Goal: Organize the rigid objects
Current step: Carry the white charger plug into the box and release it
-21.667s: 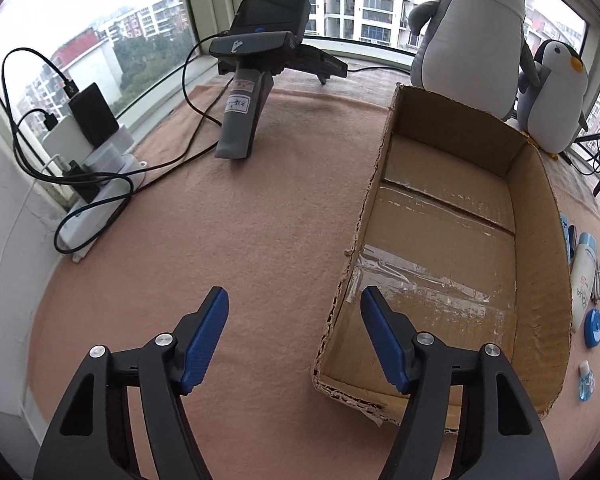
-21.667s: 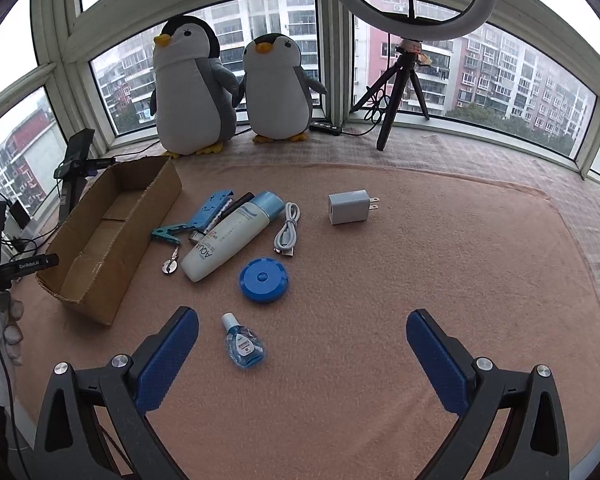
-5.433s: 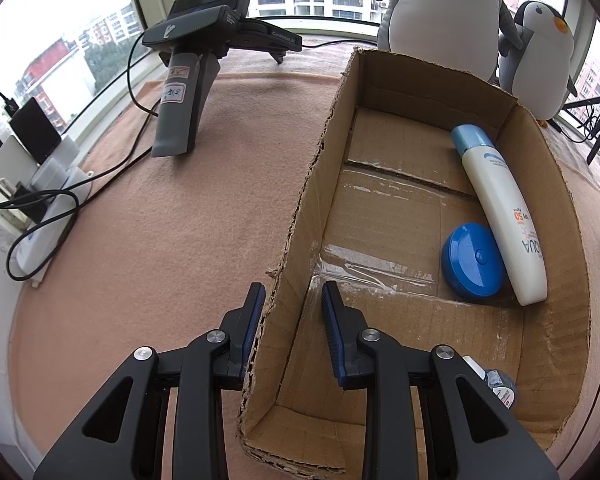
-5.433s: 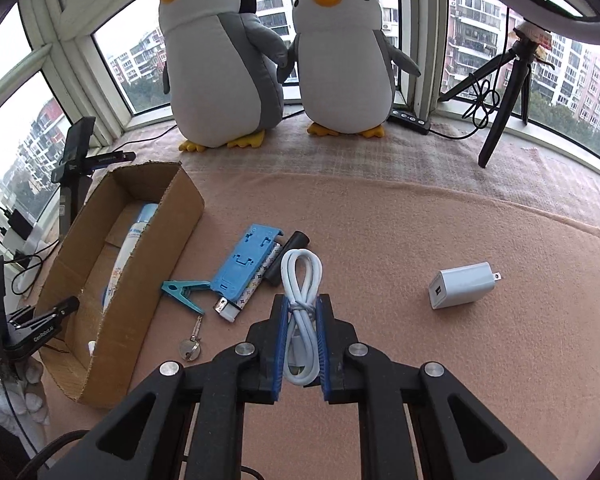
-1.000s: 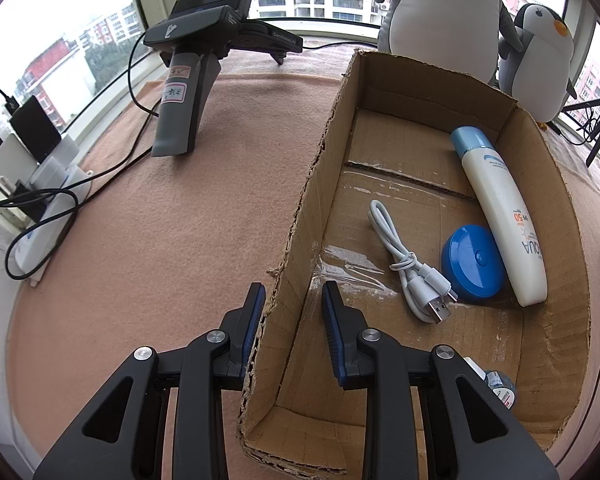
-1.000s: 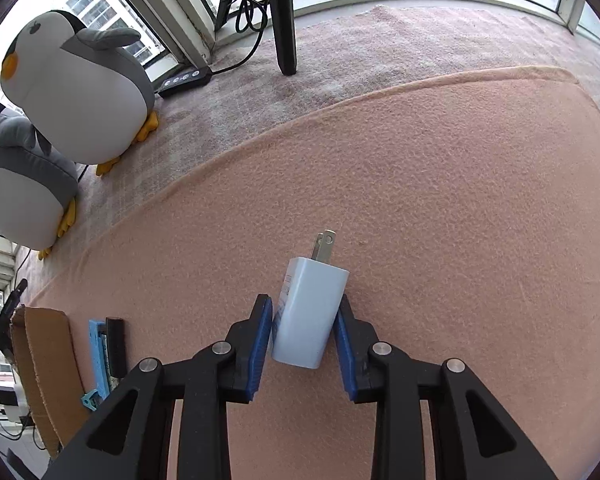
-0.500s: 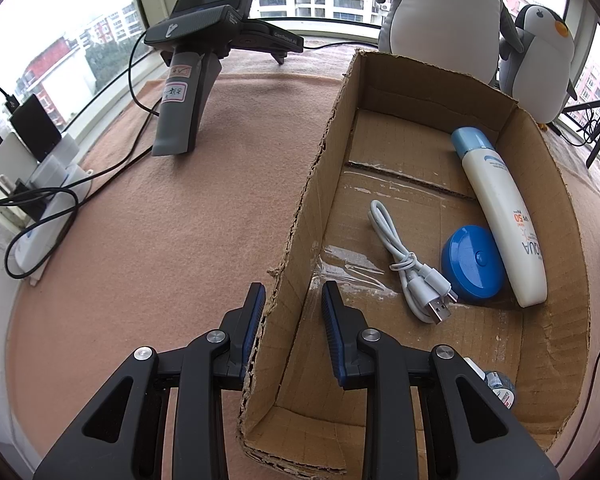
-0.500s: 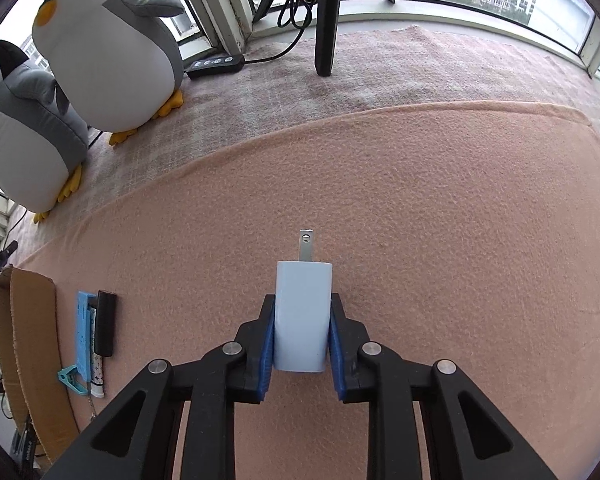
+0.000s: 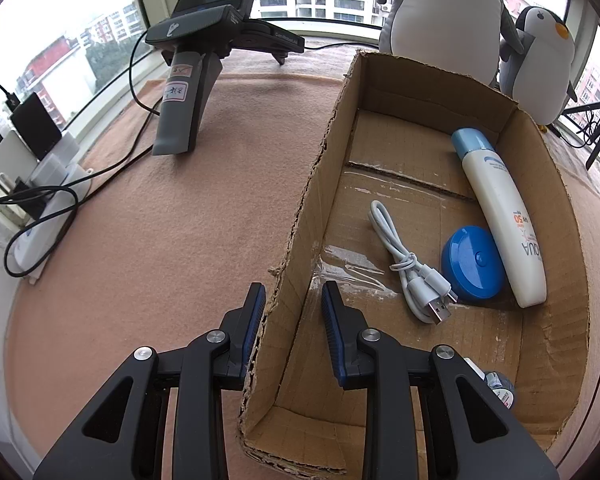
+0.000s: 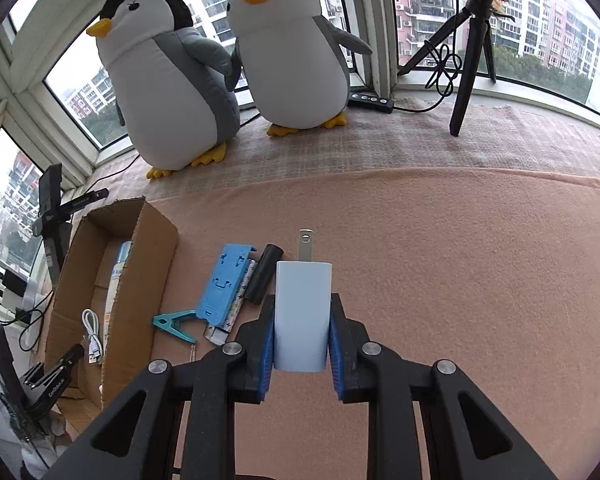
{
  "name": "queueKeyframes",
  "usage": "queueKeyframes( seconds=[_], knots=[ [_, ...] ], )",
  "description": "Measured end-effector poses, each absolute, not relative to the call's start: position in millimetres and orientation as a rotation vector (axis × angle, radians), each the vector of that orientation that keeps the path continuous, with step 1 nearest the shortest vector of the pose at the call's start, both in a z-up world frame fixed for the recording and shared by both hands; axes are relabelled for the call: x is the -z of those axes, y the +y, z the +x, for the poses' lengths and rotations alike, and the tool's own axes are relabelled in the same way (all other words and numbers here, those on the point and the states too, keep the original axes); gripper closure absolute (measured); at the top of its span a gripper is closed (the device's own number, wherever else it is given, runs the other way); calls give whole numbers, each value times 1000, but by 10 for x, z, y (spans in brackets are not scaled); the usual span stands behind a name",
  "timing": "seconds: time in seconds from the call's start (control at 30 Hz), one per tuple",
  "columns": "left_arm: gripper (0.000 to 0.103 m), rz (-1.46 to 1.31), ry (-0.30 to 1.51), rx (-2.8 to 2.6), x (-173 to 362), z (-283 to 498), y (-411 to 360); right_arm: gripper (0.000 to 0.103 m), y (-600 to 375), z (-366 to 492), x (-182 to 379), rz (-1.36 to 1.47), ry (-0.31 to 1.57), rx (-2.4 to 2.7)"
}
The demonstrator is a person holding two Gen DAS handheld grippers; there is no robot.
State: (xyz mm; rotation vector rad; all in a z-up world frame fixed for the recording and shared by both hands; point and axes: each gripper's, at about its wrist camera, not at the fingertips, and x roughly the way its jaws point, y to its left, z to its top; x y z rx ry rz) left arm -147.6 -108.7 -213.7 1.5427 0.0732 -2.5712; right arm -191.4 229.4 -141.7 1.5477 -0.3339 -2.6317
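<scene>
Between the blue pads of the right gripper (image 10: 302,334) sits a white rectangular wall charger (image 10: 303,314), clamped on both sides with its metal prongs pointing away from the camera. It hangs above the pink felt table cover (image 10: 440,264), clear of the surface.

On the cover to the left of the charger lie a blue plastic phone stand (image 10: 225,282), a black cylindrical tube (image 10: 262,278) just beside it, and a teal plastic clip (image 10: 174,324) near the stand's lower end. Farther left stands the open brown cardboard box (image 10: 140,276).

Over at the box, the left gripper (image 9: 294,312) is closed on the near side wall of the cardboard box (image 9: 308,208), one pad outside and one inside. Inside the box lie a white sunscreen bottle with a light blue cap (image 9: 500,216) along the far wall, a round blue plastic case (image 9: 474,264) touching the bottle, and a coiled white USB cable (image 9: 408,268) just beside the case. A small clear bottle (image 9: 498,388) shows in the near corner, partly hidden by the gripper arm.

Two plush grey and white penguins (image 10: 172,84) stand by the windows behind the box, and a black tripod (image 10: 468,52) stands at the right.
</scene>
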Motion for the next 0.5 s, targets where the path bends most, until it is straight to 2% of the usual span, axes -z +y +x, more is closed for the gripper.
queueKeyframes(
  seconds=[0.5],
  knots=[
    [77,1536,78,2572,2140,-1485,-1100,82,1048,-1895,1164,1367,-102,2464]
  ],
)
